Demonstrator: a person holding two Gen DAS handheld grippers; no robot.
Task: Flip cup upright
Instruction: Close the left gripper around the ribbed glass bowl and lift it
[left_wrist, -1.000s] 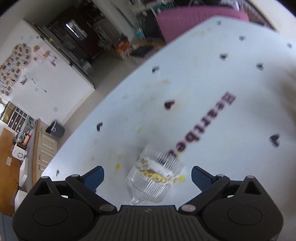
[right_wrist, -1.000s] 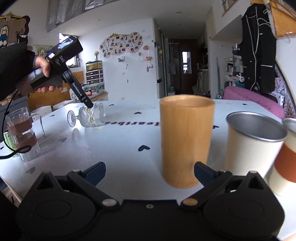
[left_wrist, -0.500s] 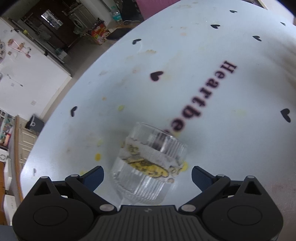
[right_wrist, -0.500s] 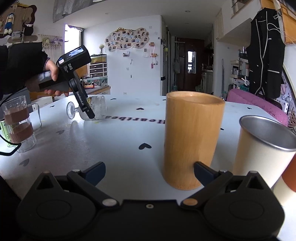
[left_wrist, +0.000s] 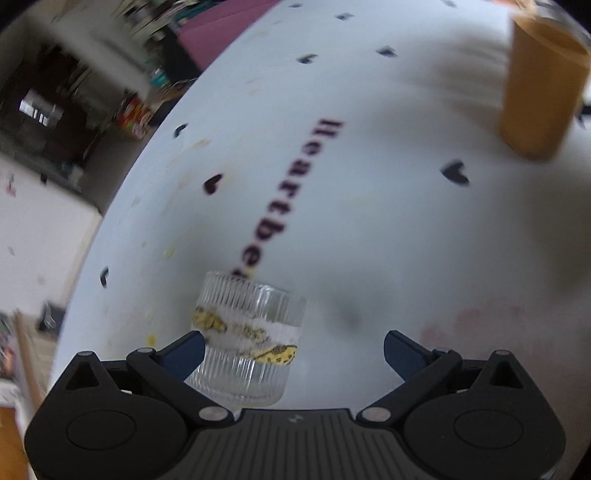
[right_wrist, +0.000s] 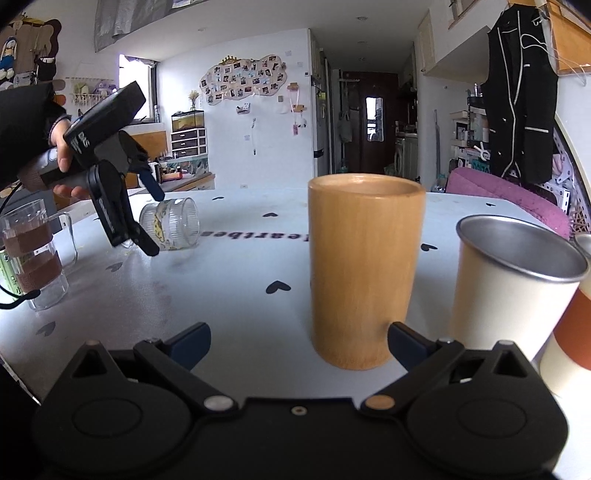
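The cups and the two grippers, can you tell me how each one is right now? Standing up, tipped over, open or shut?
Ribbed clear glass cup with yellow pattern: lying on its side on the table.
Tall wooden cup: upright, opening up.
Cream metal cup: upright, opening up.
Glass mug with brown bands: upright.
Left gripper: open, around the ribbed cup.
Right gripper: open, holding nothing.

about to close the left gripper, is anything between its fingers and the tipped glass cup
Nothing visible. The ribbed glass cup lies on its side between the open left gripper fingers, close to one finger, only bare table around it.
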